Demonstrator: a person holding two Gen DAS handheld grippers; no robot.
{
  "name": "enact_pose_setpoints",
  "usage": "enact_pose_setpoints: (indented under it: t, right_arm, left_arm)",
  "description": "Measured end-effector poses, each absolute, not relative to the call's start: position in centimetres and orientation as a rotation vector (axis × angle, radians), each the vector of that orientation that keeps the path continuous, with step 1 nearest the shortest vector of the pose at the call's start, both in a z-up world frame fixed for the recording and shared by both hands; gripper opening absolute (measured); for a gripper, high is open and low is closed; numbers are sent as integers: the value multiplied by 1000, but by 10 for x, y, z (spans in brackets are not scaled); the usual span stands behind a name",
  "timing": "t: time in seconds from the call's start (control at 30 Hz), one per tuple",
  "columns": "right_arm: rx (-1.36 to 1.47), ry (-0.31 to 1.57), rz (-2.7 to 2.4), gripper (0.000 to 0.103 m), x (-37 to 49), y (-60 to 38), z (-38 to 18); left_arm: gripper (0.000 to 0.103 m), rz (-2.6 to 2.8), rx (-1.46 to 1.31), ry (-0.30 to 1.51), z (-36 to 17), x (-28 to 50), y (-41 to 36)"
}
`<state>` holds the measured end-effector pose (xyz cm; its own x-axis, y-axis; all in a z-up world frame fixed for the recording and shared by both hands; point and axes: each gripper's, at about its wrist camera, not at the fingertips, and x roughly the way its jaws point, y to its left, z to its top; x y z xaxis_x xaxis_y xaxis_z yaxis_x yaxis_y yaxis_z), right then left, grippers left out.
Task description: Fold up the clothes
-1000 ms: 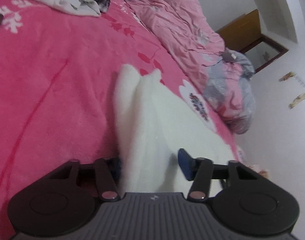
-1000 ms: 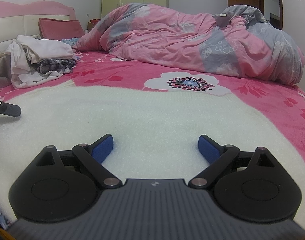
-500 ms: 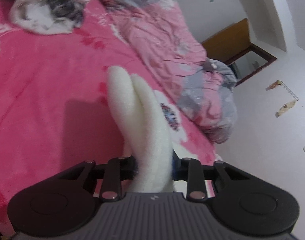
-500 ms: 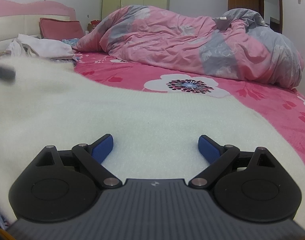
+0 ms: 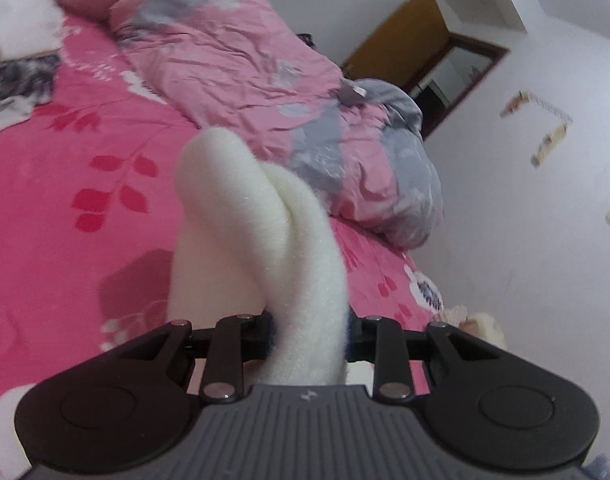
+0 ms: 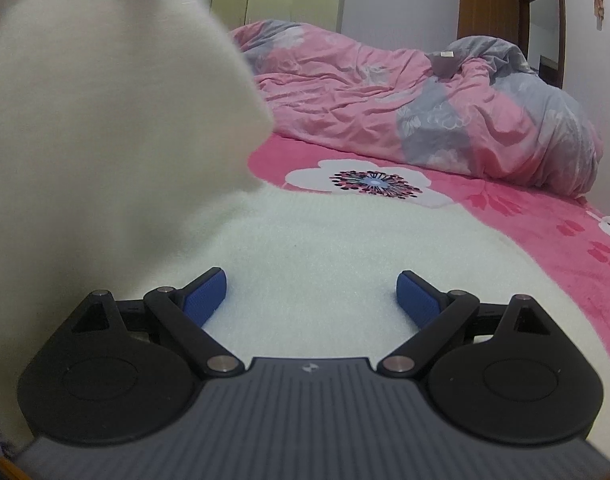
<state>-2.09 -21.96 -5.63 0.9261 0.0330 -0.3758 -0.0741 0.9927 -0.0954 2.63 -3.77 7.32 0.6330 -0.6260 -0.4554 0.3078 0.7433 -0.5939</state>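
Left wrist view, lower half: the pink floral bedspread (image 5: pixel 65 200) filled the left and centre of the frame, with the rumpled pink-and-grey duvet (image 5: pixel 265 60) across the upper centre and a heap of unfolded clothes (image 5: pixel 17 64) at the upper left edge. The white fleece garment (image 5: pixel 265 248) rose from the bottom centre as a doubled flap, where a second earlier it had lain low on the bedspread between wider-set jaws. The left gripper (image 5: pixel 309 340) had its jaws drawn in narrow on that flap, the pads pressing the fabric from both sides. Compared with the earlier frames, the bedspread sat farther below and the flap stood clear of it, so the pinched edge had been lifted.

Right wrist view: the same garment (image 6: pixel 325 248) covered the lower and left parts of the frame. Its lifted portion now loomed blurred in the upper left, hiding the clothes heap that had been visible there before; a dark shape at the top edge was probably the other gripper, though it was too blurred to be sure. The right gripper (image 6: pixel 311 294) rested over the flat part of the garment with its blue pads (image 6: pixel 207 292) set wide apart and nothing between them, unchanged throughout.

Judged from these positions, the first fold was under way: one edge raised for carrying across the flat part.
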Motion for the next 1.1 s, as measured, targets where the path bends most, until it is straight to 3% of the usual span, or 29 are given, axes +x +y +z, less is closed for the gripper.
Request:
enact_pose_setpoints:
  t: [0.4,0.43,0.53,0.63,0.87,1.1]
  right_arm:
    - [-81,191,192,93,-94,-255,-74]
    - [-76,180,201,93,-100,-257,-77]
    - [-91,160,215,94,-110,-258,-84]
    - [-106,153,219,96,-112,-257,-88]
    - [-97,157,225,96,-112,-259,-87]
    - [-102,232,260,96,-114,-265,-72]
  left_arm:
    - [31,-662,-333,793,56,33,-128]
    - [33,-681,-315,815,51,37,-135]
    - [56,-744,-299,931,33,47,-156]
    - [62,-822,-295,922,34,42,-164]
    - [72,-979,-393,760,62,24,-131]
    - [73,-726,-335,668,57,8,-42]
